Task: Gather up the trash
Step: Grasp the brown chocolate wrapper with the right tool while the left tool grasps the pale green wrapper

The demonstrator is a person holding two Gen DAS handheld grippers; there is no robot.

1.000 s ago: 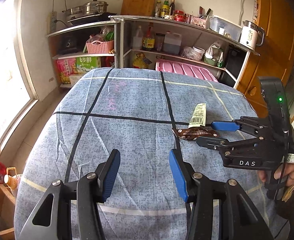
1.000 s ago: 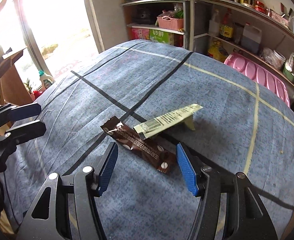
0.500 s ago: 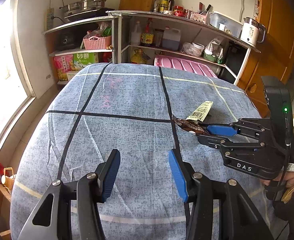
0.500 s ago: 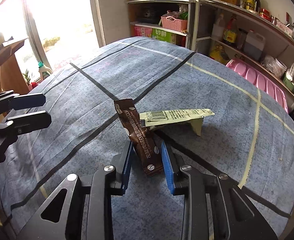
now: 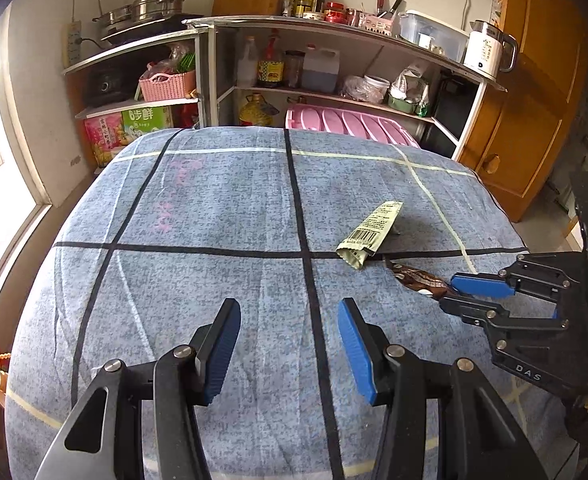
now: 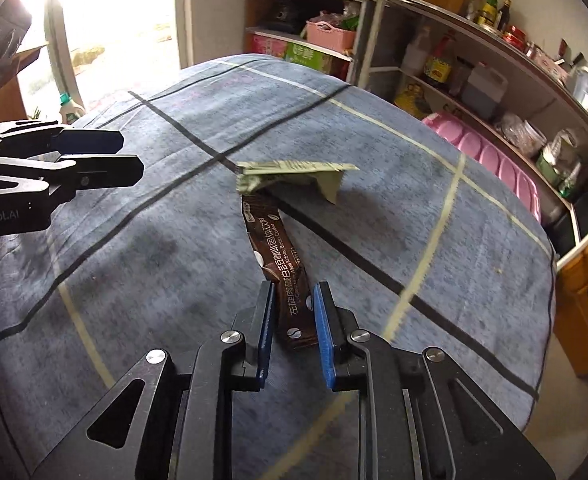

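A brown coffee-sachet wrapper (image 6: 280, 264) is pinched between the blue pads of my right gripper (image 6: 293, 312) and held above the blue cloth; it also shows in the left wrist view (image 5: 417, 278). A pale green wrapper with a barcode (image 6: 294, 174) lies bent on the cloth just beyond the brown one's far tip; in the left wrist view (image 5: 369, 230) it lies by the black cross line. My left gripper (image 5: 290, 344) is open and empty over the near middle of the table, left of both wrappers. It shows at the left of the right wrist view (image 6: 130, 152).
The table is covered by a blue cloth with black and pale grid lines (image 5: 214, 208). Behind it stand metal shelves (image 5: 333, 40) with bottles, a pink basket (image 5: 166, 84) and a pink rack (image 5: 349, 124). A wooden cabinet (image 5: 533, 100) is at right, a bright window at left.
My right gripper closed on the brown wrapper, then lifted and pulled it back, clear of the green wrapper. The green wrapper stays on the cloth. My left gripper stayed open.
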